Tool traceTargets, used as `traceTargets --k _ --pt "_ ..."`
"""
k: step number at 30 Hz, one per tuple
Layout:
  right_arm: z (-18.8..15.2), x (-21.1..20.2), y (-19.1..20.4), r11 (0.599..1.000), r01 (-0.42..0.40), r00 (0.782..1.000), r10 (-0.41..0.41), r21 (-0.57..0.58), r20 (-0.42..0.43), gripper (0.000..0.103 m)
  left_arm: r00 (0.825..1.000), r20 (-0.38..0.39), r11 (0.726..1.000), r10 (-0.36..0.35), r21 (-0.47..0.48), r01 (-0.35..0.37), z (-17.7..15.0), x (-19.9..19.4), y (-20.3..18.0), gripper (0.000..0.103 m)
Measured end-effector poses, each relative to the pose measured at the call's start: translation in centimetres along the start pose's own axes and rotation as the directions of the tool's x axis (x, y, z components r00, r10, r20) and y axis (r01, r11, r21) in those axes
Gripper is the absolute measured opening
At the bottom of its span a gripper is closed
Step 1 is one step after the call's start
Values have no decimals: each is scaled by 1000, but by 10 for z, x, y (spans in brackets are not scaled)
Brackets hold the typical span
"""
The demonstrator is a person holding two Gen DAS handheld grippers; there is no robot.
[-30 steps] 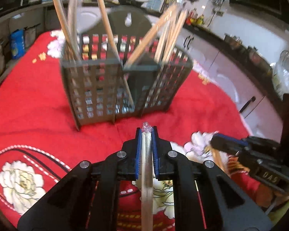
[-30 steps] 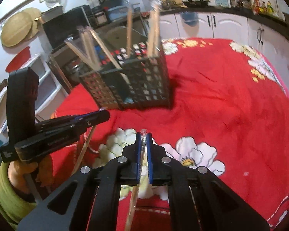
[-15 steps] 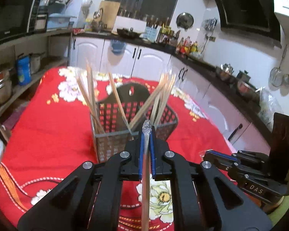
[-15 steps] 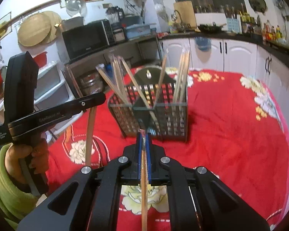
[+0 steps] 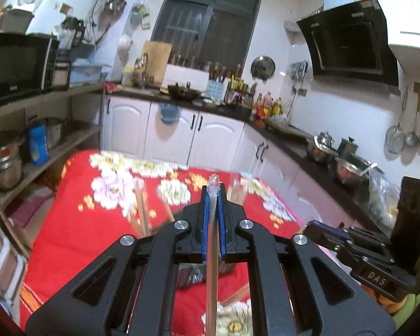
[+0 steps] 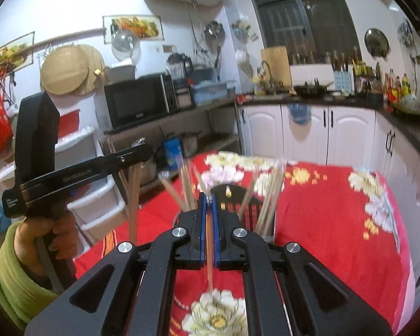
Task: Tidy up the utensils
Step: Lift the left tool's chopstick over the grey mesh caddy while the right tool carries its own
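Note:
My left gripper [image 5: 213, 196] is shut on a plastic-wrapped wooden chopstick [image 5: 211, 274] that hangs down between its blue pads. My right gripper [image 6: 207, 200] is shut on another wrapped chopstick [image 6: 209, 254]. The dark grid utensil basket [image 6: 232, 196] stands on the red table, mostly hidden behind the right gripper, with several chopsticks [image 6: 268, 196] leaning out of it. In the left wrist view only blurred chopstick tops [image 5: 140, 204] show beside the fingers. Both grippers are raised above the basket. The left gripper also shows in the right wrist view [image 6: 142, 151], and the right gripper in the left wrist view [image 5: 313, 225].
A red flowered tablecloth [image 6: 336, 224] covers the table. White kitchen cabinets [image 5: 204, 137] and a dark counter stand behind it. Shelves with a microwave [image 6: 137, 103] and pots are at the left. White plastic drawers [image 6: 98, 184] stand by the table's left edge.
Both grippers have risen and tilted up with their chopsticks. The basket has dropped low in both views and is now mostly behind the fingers.

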State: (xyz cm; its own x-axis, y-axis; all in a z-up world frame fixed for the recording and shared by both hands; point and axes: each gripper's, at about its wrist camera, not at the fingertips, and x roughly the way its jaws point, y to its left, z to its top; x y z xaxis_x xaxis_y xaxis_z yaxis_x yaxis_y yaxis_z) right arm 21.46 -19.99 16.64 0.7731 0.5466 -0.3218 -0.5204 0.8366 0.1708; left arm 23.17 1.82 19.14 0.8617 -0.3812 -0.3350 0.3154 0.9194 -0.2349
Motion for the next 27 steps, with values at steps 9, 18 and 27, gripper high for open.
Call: traceTargets --k 9,18,27 --pt "44 -2 1 1000 4 994 -2 -11 106 4 993 105 998 59 15 -61 40 13 -1 4" --pt "77 2 -6 998 48 980 -41 -34 192 4 979 159 991 128 9 -131 65 40 3 4" --pt "80 19 -28 994 104 973 -97 -21 211 4 972 158 983 177 15 -181 61 67 11 4"
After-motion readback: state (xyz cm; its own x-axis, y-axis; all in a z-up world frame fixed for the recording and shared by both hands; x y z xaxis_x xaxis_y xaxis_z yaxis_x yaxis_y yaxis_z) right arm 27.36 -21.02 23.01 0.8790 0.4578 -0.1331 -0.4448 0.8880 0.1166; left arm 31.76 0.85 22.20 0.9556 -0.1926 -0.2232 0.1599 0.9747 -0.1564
